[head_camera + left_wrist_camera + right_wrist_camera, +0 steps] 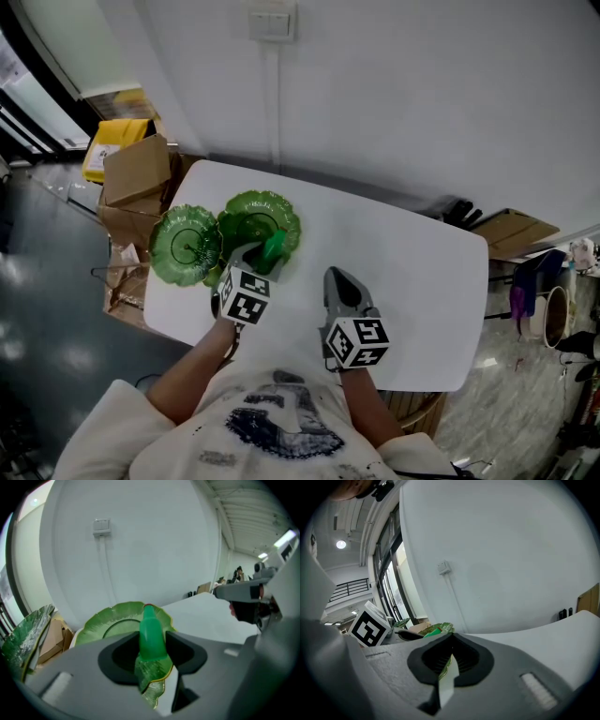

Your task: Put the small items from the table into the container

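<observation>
Lengthwise, the left gripper (257,254) clamps the green bottle (151,637), neck toward the plate (112,623); right gripper (450,660) fingers closed.

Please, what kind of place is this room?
Probably a workshop or workroom, not a home. A plain white table stands by a bare wall with a switch plate, cardboard boxes are piled beside it, and a strip light hangs under a ribbed ceiling.

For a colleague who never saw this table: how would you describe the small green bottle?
On the white table, two green plates lie at the left end. Over the right-hand plate, the left gripper's fingers hold the bottle: small, narrow-necked, opaque, unlike the flat plates.
</observation>
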